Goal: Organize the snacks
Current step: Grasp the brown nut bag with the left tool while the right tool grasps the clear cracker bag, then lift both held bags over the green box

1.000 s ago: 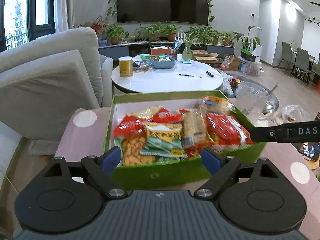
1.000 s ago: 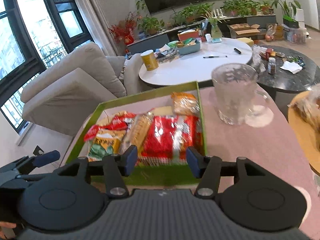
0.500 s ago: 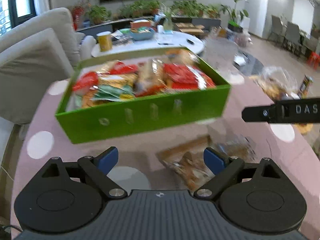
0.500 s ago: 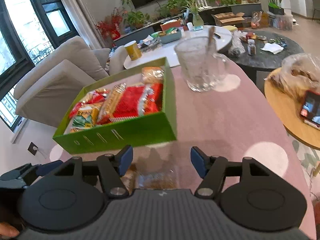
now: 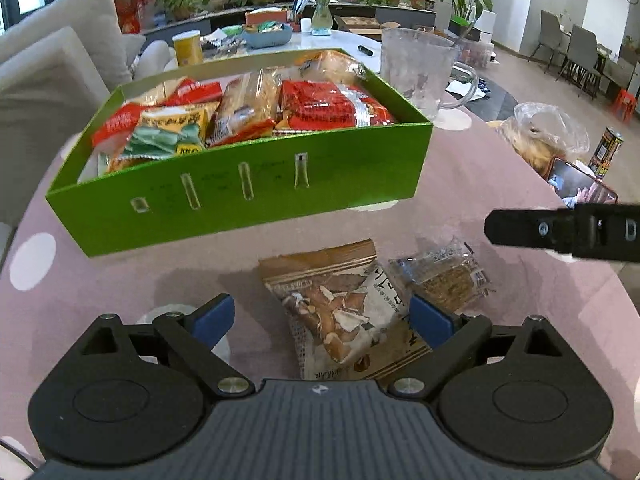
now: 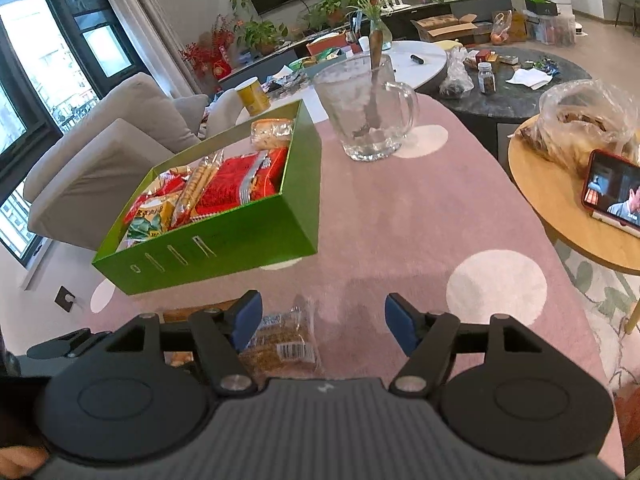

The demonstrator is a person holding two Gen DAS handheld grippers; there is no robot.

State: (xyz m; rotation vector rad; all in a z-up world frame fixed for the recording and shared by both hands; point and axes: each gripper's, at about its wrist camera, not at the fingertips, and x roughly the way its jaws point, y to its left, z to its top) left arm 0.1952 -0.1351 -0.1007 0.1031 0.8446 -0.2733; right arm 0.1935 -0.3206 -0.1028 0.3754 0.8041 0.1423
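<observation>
A green box (image 5: 240, 188) full of snack packets stands on the pink table; it also shows in the right wrist view (image 6: 224, 240). In front of it lie a brown nut packet (image 5: 344, 304) and a clear cracker packet (image 5: 444, 276), which also shows in the right wrist view (image 6: 280, 344). My left gripper (image 5: 320, 320) is open and empty, hovering over the nut packet. My right gripper (image 6: 322, 322) is open and empty, with the cracker packet under its left finger. The right gripper's finger enters the left wrist view (image 5: 560, 232) from the right.
A glass mug (image 6: 368, 108) with a spoon stands behind the box. A round wooden side table (image 6: 568, 200) at right holds a phone (image 6: 612, 192) and a plastic bag of food (image 6: 580, 124). A sofa (image 6: 100, 152) is at left.
Both grippers have pulled back from the green box toward me and tilted down. The two loose packets in front of the box have come into view under them.
</observation>
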